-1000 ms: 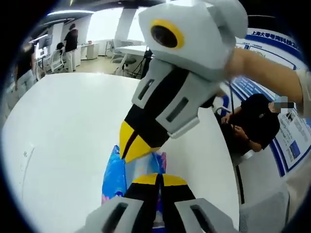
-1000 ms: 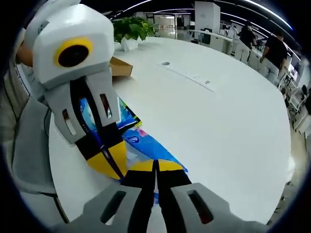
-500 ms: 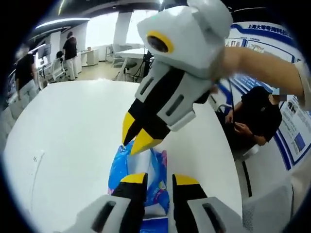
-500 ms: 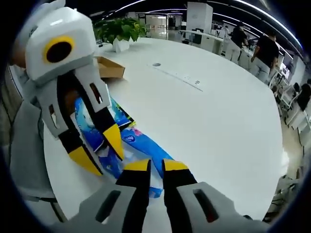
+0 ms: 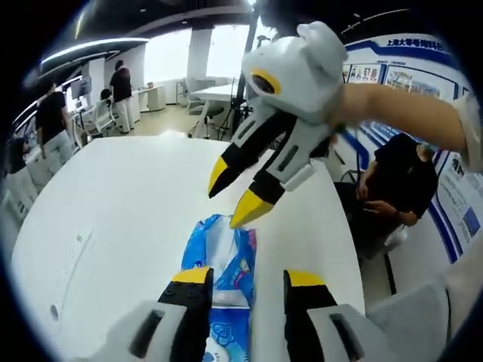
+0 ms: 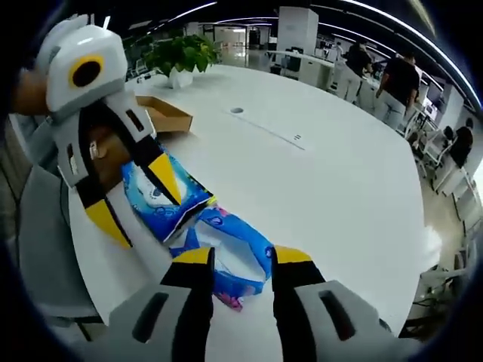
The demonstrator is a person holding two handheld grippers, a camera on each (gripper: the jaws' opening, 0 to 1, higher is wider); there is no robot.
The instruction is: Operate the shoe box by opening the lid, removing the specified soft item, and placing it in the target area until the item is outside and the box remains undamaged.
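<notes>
The soft item, a blue printed plastic pack [image 5: 223, 260], lies flat on the white table [image 5: 113, 204], outside the cardboard box [image 6: 162, 115], which sits open-topped near the table edge by the potted plant [image 6: 179, 54]. In the right gripper view a second, larger blue pack [image 6: 162, 197] lies beside it, one edge overlapping or touching; which lies on top cannot be told. Left gripper [image 5: 245, 277]: jaws apart, holding nothing, straddling the near end of the pack from above. Right gripper [image 6: 241, 256]: jaws likewise apart and empty, poised over the pack [image 6: 230, 253]; in the left gripper view it hangs above the pack's far end. Handling judgement: the pack looks light, limp and crinkly, with a glossy film that is probably slippery; it should buckle rather than hold shape if lifted by one corner. Best hold appears to be a pinch across a sealed end seam or a bunched fold, not the smooth flat face.
</notes>
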